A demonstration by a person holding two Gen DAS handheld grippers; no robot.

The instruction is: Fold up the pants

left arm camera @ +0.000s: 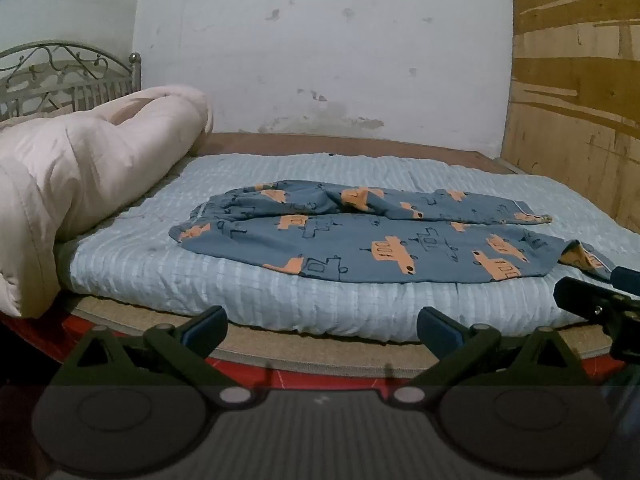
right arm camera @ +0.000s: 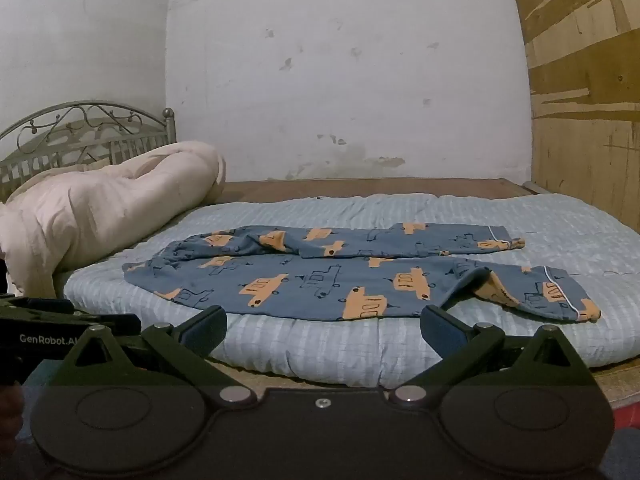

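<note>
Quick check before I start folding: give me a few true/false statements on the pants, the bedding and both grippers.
1. The blue car-print pants lie spread on the light blue quilted mat. True.
2. The left gripper is clamped on a pant leg. False: open, empty, short of the mat.
3. The right gripper is open. True.
4. The pink rolled duvet covers the pants. False: it lies apart, beside the metal headboard.

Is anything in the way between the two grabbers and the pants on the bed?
No, nothing visible. The pants lie spread on the blue quilt, and only bare quilt lies between them and the open left gripper and right gripper. The rolled pink comforter sits off to one side.
</note>
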